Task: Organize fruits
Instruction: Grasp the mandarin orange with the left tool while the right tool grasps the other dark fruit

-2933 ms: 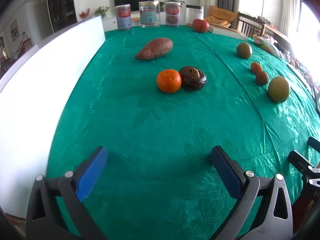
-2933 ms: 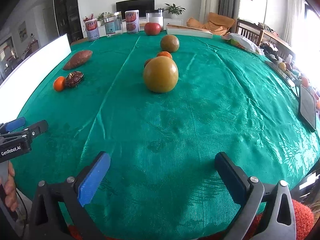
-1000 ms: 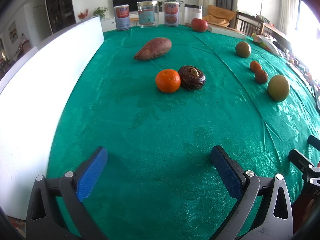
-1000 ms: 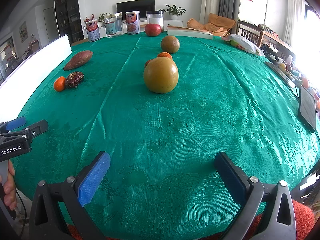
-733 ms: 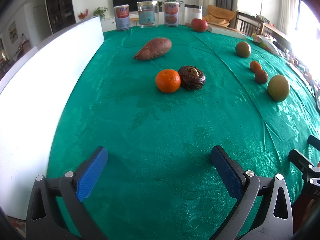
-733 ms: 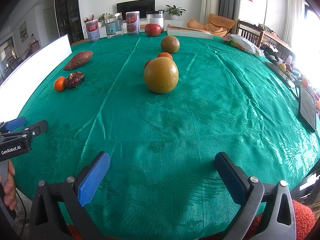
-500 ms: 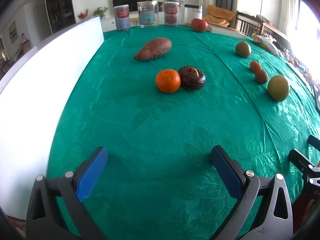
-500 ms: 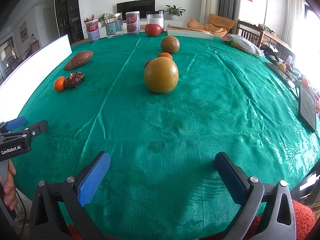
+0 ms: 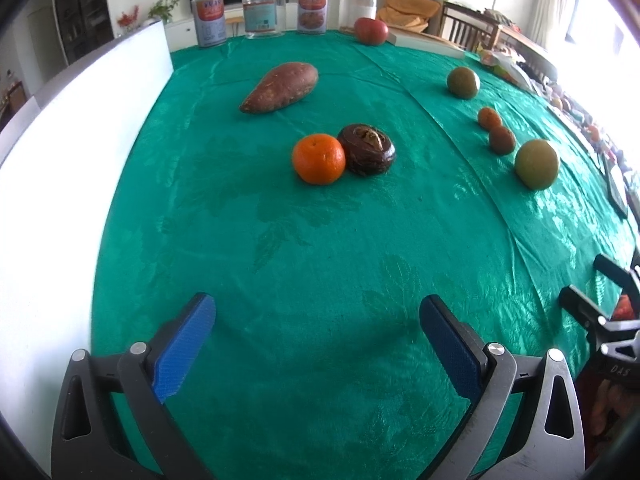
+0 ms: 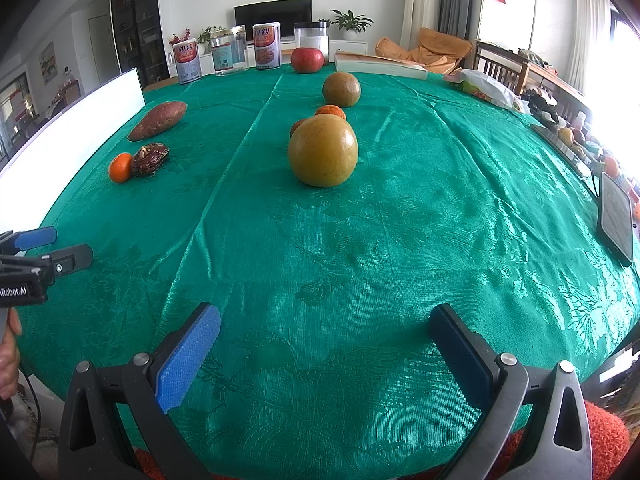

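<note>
On the green tablecloth (image 9: 320,248) an orange (image 9: 318,158) touches a dark brown round fruit (image 9: 367,149), with a sweet potato (image 9: 281,87) behind. To the right lie a large yellow-green fruit (image 9: 536,164), two small oranges (image 9: 501,140) and a second green fruit (image 9: 463,82); a red apple (image 9: 371,31) sits at the far edge. My left gripper (image 9: 316,316) is open and empty near the front edge. My right gripper (image 10: 325,328) is open and empty, well short of the large yellow-green fruit (image 10: 322,150).
A white board (image 9: 76,128) stands along the table's left edge. Three cans (image 9: 208,21) and a glass jar (image 9: 261,10) line the far edge, with a book (image 10: 380,66). A tablet (image 10: 616,216) lies at the right edge.
</note>
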### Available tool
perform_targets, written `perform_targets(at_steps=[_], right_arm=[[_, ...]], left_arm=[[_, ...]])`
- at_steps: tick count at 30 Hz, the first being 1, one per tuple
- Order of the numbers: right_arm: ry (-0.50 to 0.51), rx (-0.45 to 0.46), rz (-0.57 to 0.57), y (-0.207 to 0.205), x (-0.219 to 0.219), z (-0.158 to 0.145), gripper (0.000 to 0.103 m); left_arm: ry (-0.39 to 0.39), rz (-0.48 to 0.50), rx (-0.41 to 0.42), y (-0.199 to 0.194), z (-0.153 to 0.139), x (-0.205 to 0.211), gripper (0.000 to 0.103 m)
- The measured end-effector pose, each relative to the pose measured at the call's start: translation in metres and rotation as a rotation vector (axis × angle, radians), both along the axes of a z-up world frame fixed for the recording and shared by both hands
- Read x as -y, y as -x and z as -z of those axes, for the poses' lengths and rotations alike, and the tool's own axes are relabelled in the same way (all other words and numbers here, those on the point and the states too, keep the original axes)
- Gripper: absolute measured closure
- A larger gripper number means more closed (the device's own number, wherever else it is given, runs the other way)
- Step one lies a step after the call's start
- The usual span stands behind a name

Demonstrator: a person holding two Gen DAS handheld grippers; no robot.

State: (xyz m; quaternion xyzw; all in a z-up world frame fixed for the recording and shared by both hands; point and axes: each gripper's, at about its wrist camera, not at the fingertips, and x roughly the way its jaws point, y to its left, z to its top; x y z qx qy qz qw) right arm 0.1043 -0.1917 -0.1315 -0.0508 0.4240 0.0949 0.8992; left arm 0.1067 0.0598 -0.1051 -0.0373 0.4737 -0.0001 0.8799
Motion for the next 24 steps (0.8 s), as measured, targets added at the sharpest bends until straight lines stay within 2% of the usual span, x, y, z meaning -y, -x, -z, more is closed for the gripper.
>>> perform_targets(at_steps=[2,4,5,6,8,13,14,16,18,21,24], right_arm=[[0.0,0.0,-0.001,0.0,0.0,0.0,0.0],[0.0,0.0,0.0,-0.001,-0.001,-0.001,0.0],[0.0,0.0,0.0,-0.001,-0.001,-0.001,0.0],[0.0,0.0,0.0,0.0,0.0,0.0,0.0],[0.0,0.0,0.0,-0.001,-0.001,-0.001,0.0],[-0.001,0.001,0.003,-0.002,-0.001,-0.001,0.0],[0.0,0.001,0.004,-0.002,-0.002,-0.002,0.0],[-0.001,0.001,0.006,-0.003,-0.003,-0.001,0.0],[-0.002,-0.001,0.007,-0.003,-0.003,0.0,0.0],[-0.017,-0.061,-0.027,-0.009,-0.006,-0.004,0.0],[-0.133,-0.123,-0.13,-0.025,-0.03,-0.019,0.003]], left_arm=[[0.017,-0.027,0.001,-0.014,-0.005,-0.008,0.003],[0.001,-0.025,0.001,-0.032,-0.007,-0.01,0.004],[-0.016,-0.017,-0.011,-0.04,-0.004,-0.009,0.006],[-0.032,-0.01,-0.027,-0.048,-0.001,-0.009,0.019],[-0.071,0.004,-0.016,-0.058,0.0,-0.006,0.023],[-0.059,0.038,0.021,-0.072,-0.005,-0.007,0.033],[-0.063,0.049,0.028,-0.073,-0.006,-0.007,0.038],[-0.045,0.073,0.015,-0.074,-0.003,-0.006,0.071],[-0.048,0.05,0.027,-0.069,-0.005,-0.008,0.072],[0.015,0.005,0.03,-0.053,-0.011,-0.017,0.073],[0.057,-0.023,0.043,-0.032,-0.024,-0.023,0.073]])
